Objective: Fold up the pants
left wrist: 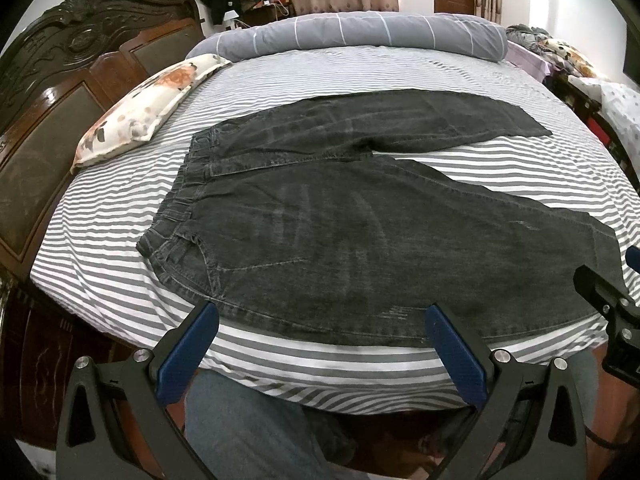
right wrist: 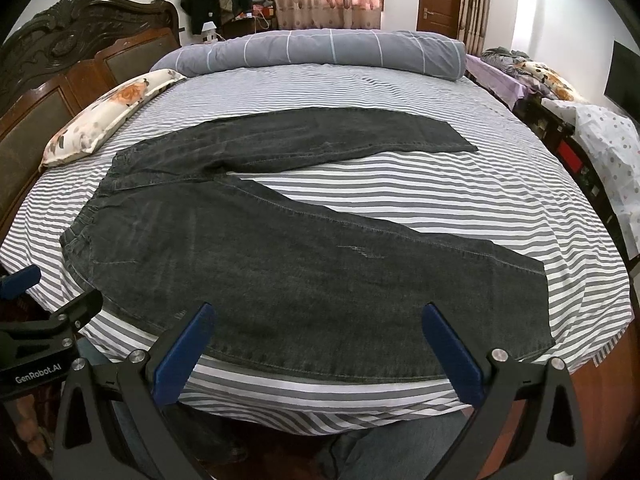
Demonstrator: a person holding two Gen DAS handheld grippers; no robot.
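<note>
Through my left wrist camera, my left gripper hangs spread wide over the near edge of the bed, holding nothing. The dark grey jeans lie flat across the striped sheet, waistband toward the headboard, legs splayed apart. A floral pillow rests near the headboard.

Through my right wrist camera, my right gripper is likewise spread and empty, above the near leg's edge.

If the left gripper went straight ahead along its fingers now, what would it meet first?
Probably the near leg of the dark jeans, close to its near hem edge: the left gripper, open, points at it over the striped sheet. Depth is unclear.
</note>
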